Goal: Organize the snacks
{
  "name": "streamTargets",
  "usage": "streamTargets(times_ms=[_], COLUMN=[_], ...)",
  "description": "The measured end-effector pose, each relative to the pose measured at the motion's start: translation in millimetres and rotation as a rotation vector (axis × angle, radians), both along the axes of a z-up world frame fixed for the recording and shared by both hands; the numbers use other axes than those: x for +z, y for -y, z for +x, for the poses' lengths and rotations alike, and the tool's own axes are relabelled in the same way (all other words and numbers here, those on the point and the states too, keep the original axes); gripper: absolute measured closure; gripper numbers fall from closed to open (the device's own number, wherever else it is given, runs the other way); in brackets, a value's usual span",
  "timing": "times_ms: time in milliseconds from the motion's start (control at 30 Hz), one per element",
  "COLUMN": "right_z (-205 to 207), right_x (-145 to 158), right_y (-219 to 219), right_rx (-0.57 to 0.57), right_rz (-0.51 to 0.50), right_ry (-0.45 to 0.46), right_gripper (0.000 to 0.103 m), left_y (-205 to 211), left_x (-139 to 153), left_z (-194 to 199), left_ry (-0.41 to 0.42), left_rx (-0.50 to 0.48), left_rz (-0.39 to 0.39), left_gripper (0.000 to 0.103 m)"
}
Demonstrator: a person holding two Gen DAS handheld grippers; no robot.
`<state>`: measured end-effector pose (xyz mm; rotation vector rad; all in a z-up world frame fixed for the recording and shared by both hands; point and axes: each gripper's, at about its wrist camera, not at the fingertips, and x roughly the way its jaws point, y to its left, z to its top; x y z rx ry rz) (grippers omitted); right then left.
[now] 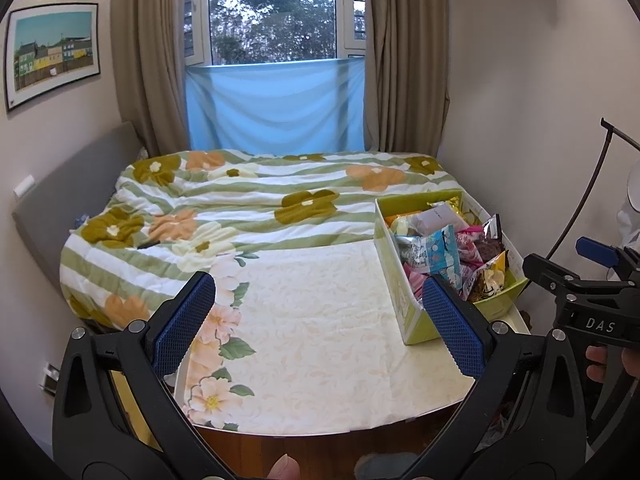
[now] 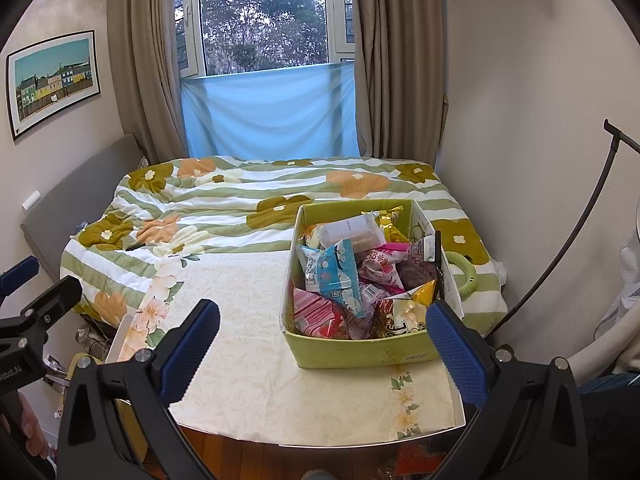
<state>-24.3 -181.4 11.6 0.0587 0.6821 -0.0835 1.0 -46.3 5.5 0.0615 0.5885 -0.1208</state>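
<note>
A green cardboard box (image 2: 360, 350) full of snack packets stands on the right part of a table with a cream floral cloth (image 2: 248, 340); it also shows in the left wrist view (image 1: 412, 320). Inside lie a light-blue packet (image 2: 334, 270), pink packets (image 2: 316, 314), a dark brown packet (image 2: 420, 268) and a yellow packet (image 2: 412, 300). My left gripper (image 1: 320, 324) is open and empty above the cloth, left of the box. My right gripper (image 2: 322, 340) is open and empty just in front of the box.
A bed with a green flowered quilt (image 2: 240, 204) lies behind the table, under a window with curtains. A green ring (image 2: 464, 272) lies on the quilt right of the box. A black curved stand (image 2: 576, 232) rises by the right wall. Wooden floor (image 2: 248, 460) shows below the table edge.
</note>
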Motion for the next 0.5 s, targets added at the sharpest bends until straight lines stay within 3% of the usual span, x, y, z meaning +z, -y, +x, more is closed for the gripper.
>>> streamTargets(times_ms=[500], right_z=[0.7], right_x=[0.6], right_y=[-0.8], right_rx=[0.004], right_rz=[0.003], right_ry=[0.011], right_gripper=[0.001], left_y=[3.1], left_x=[5.2], left_z=[0.4], left_ry=[0.018], left_rx=[0.017], left_rz=[0.012], left_gripper=[0.001])
